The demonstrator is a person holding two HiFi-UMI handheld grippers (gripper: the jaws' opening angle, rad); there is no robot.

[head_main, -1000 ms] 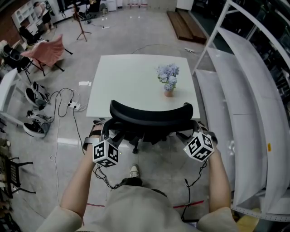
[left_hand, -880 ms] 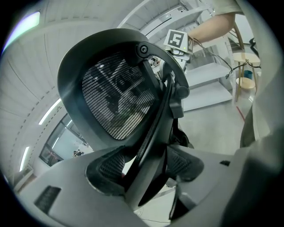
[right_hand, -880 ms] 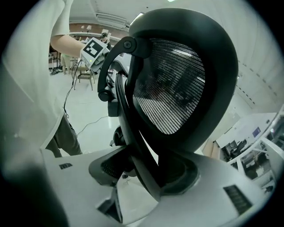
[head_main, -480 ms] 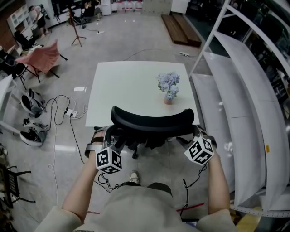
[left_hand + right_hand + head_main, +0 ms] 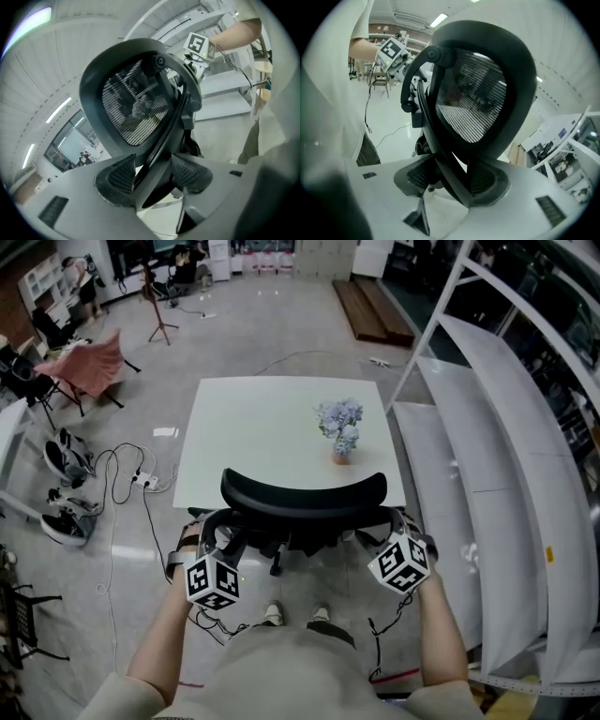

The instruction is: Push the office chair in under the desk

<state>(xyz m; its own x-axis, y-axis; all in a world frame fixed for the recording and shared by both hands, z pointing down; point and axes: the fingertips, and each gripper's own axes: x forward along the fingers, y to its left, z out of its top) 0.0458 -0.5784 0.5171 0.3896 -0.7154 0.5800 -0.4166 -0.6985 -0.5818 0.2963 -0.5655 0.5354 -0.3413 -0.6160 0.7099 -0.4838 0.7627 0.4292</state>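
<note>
The black office chair (image 5: 305,495) stands at the near edge of the white desk (image 5: 253,427), its curved mesh back towards me. My left gripper (image 5: 217,532) is at the back's left edge. In the left gripper view the chair's back frame (image 5: 161,140) runs between the jaws of the left gripper (image 5: 152,173), which are closing, with a sliver of gap beside one pad. My right gripper (image 5: 392,526) is at the right edge. In the right gripper view the right gripper (image 5: 452,180) has its pads against the frame strut (image 5: 454,173).
A small pot of pale blue flowers (image 5: 339,432) stands on the desk's right half. A white shelving rack (image 5: 506,474) runs along the right. Cables (image 5: 122,460) and shoes (image 5: 66,521) lie on the floor at left. My feet (image 5: 295,615) are just behind the chair.
I have stepped closer behind the chair, both feet now showing. Both grippers stay at the edges of the chair back. The chair sits about as before at the desk's edge.
</note>
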